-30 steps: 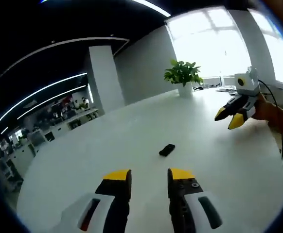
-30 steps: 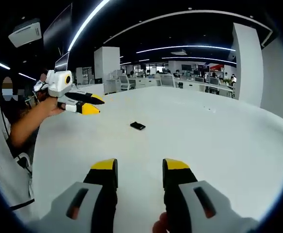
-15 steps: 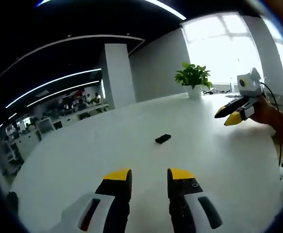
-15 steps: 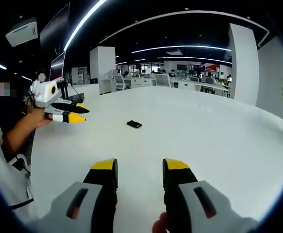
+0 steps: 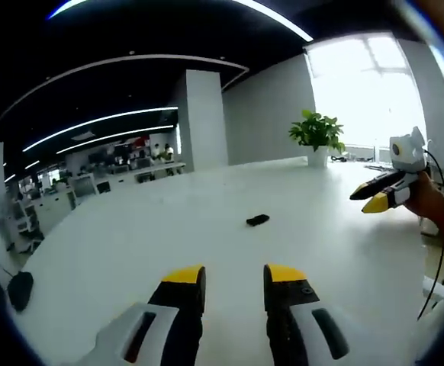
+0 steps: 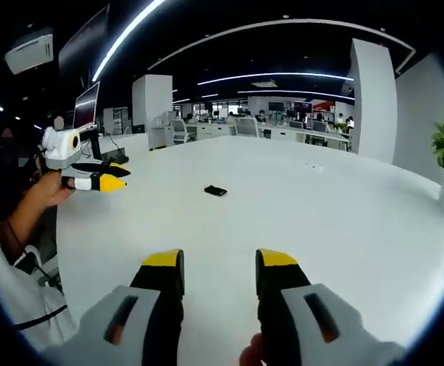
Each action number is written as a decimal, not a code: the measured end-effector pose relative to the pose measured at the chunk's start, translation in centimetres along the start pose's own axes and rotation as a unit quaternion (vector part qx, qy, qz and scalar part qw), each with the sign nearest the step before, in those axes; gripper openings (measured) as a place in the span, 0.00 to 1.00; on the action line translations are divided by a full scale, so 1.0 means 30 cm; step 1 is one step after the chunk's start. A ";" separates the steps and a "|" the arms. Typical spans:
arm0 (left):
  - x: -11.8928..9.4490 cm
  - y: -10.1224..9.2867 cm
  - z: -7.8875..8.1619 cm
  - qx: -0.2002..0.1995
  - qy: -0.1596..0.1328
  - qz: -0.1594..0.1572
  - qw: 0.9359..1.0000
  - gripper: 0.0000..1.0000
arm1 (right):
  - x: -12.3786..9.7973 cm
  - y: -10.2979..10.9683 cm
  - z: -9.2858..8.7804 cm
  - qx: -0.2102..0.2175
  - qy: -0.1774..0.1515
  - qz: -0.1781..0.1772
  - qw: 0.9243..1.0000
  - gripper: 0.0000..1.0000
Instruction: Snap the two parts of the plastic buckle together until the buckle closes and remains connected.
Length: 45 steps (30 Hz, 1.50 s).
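Both hands have swung a little since a second ago, so the other gripper now sits nearer the edge of each view, while the black buckle [image 5: 258, 220] has stayed put on the white table [image 5: 130, 252]. It looks like the hands pulled back.

From the left gripper view, the left gripper [image 5: 233, 276] hangs over the table with its jaws apart and nothing between them. The right gripper [image 5: 380, 197] shows far to the right, held up in a hand [image 5: 435, 213], well apart from the buckle. Its jaws look close together there.

From the right gripper view, the right gripper [image 6: 220, 261] has a gap between its jaws and holds nothing. The left gripper [image 6: 100, 177] is off to the left, held in a hand [image 6: 43, 194] above the table edge.

The buckle [image 6: 215, 191] lies flat in the middle of the table, far from both grippers. It is small, dark and a bit long, likely hard smooth plastic. It is too small to tell if it is one piece or two, or if it is snapped shut. I guess the grippers are held back so the buckle can be seen well.

The table is smooth, white and a little shiny. The jaws have yellow tips on black fingers. A green potted plant [image 5: 317, 136] stands at the far end by the bright window.
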<state>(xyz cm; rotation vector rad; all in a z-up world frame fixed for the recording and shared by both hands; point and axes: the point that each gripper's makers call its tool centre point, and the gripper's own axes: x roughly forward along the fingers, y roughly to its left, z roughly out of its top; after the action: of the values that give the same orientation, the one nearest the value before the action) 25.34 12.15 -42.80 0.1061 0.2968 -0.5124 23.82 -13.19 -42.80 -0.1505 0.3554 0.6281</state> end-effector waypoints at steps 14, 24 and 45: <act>-0.055 -0.021 -0.021 -0.029 0.004 0.011 1.000 0.35 | -0.037 0.020 -0.027 0.032 -0.004 -0.016 0.999 0.37; -0.086 -0.037 0.005 -0.022 0.000 0.033 0.999 0.35 | -0.069 0.071 -0.002 0.027 -0.008 -0.009 1.000 0.37; -0.187 -0.109 0.017 -0.007 -0.022 0.054 0.998 0.36 | -0.163 0.134 0.010 0.011 -0.032 -0.017 0.999 0.37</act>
<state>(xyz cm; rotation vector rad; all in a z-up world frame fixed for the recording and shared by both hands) 19.18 11.84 -40.69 0.0968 0.2499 -0.4048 17.82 -12.57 -40.82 -0.1158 0.2975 0.5943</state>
